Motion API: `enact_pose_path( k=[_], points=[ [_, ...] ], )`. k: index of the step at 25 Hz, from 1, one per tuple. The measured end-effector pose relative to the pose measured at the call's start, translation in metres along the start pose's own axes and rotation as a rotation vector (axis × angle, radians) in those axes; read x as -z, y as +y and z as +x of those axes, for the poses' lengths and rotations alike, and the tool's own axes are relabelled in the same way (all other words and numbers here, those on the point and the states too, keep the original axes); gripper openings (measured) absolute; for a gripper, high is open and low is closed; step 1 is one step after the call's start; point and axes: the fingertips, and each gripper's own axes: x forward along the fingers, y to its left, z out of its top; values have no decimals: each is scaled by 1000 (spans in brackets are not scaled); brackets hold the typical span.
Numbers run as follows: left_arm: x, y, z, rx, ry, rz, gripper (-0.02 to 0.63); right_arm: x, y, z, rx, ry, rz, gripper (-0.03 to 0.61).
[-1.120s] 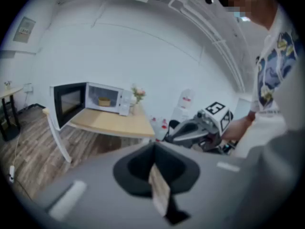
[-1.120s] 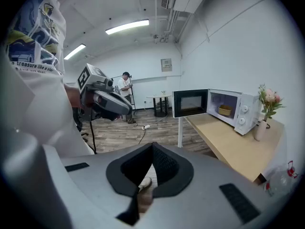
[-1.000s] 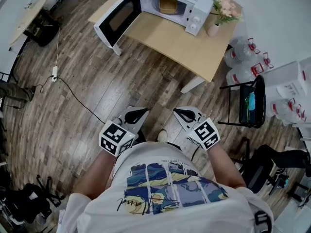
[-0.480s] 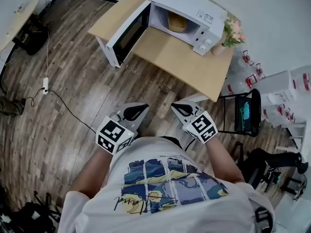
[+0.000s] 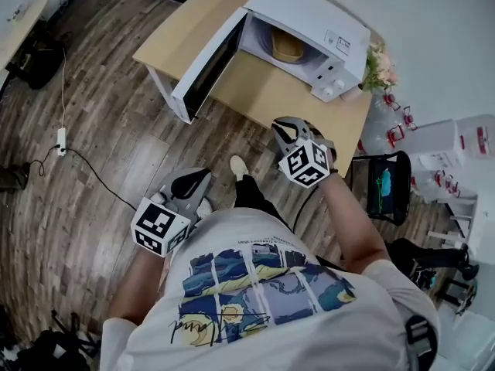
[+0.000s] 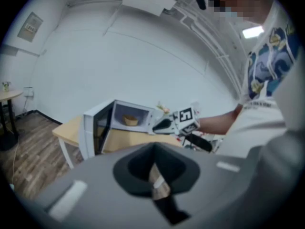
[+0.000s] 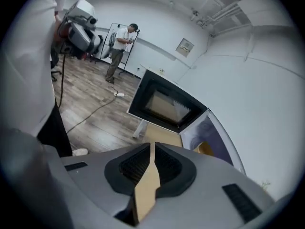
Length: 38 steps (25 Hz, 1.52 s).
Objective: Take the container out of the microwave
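Container: a yellowish-tan tub [image 5: 288, 46] sat inside the microwave [image 5: 313, 18], on the cavity floor, not yet touched.
Door: the door [image 5: 207, 66] stood wide open off the microwave's hinge side, so nothing blocked the opening.
Right gripper: the right gripper [image 5: 288, 127] was the nearer one to the microwave, over the near edge of the table [image 5: 255, 91] it stood on. It was short of the opening. Jaws were pinched to a sliver, with nothing in them.
Left gripper: the left gripper [image 5: 193, 182] was well away from the microwave, low by the person's hip. Jaws were together and it was empty too.
Handling guess: it looked like a light, thin-walled tub, probably firm at the rim and squashy lower down, maybe a bit slick. I couldn't tell if anything was in it, so I'd treat it as spillable and keep it level.
Where to grab: I'd take the rim on the side nearest the microwave opening, one jaw inside and one outside. The jaws would need opening first.
Head view only: showed both grippers against the microwave at once.
Left gripper view only: gave a front-on look into the cavity, with the tub plain to see and the right gripper beside the microwave.
Right gripper view only: mostly showed the door's dark window, with just a yellow sliver of tub past it.
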Motion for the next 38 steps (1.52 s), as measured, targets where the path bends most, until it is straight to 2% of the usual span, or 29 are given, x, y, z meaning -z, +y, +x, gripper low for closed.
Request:
enact_pose_path(
  k=[8,13,19,23,32,38],
  points=[
    [-50,59,25,-177,-37,-30,9,48,-128,104,139,178,-60,26],
    [-67,81,45,-228,-55,-53,9,69,-174,145,200,251,-58,38],
    [-79,95,62,-256,-59,-63,8,87,-196,173,241,303,-77,44],
    [-82,104,64,-279,-59,-75,9,99,-200,188,235,336,-93,64],
    [-82,116,64,-296,-40,-93,9,111,-213,206,201,360,-92,66],
    [-81,117,65,-290,-34,-93,9,112,-212,209,167,354,-125,38]
  ],
)
